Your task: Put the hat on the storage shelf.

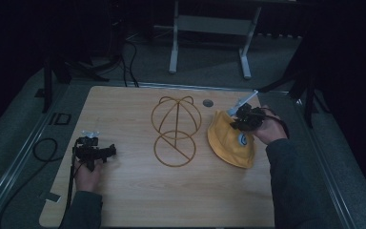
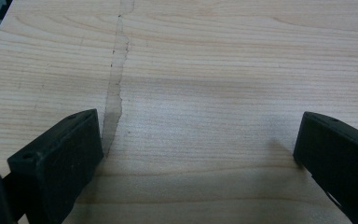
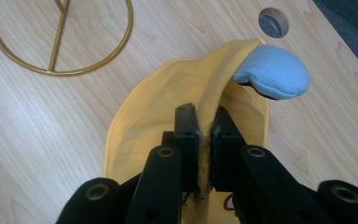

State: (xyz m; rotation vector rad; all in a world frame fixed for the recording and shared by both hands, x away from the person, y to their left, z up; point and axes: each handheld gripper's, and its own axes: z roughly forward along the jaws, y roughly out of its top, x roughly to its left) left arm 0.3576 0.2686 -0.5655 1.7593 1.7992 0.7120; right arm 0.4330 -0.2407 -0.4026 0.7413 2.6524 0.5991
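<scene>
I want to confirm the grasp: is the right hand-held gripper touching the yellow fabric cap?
Touching. In the right gripper view, the right hand-held gripper has both black jaws closed on a fold of the yellow fabric cap.

Tabletop (image 1: 138,200): carries everything below
Wire frame (image 1: 175,131): at the middle of the tabletop, between the two grippers
Cap (image 1: 228,140): on the tabletop just right of the wire frame, near but apart from it
Hole (image 1: 208,102): in the tabletop behind the cap, right of the frame's far end
Right gripper (image 1: 236,119): at the cap's far right edge, clamped on a fold of it
Left gripper (image 1: 109,151): at the left, well apart from the frame, over bare tabletop
</scene>
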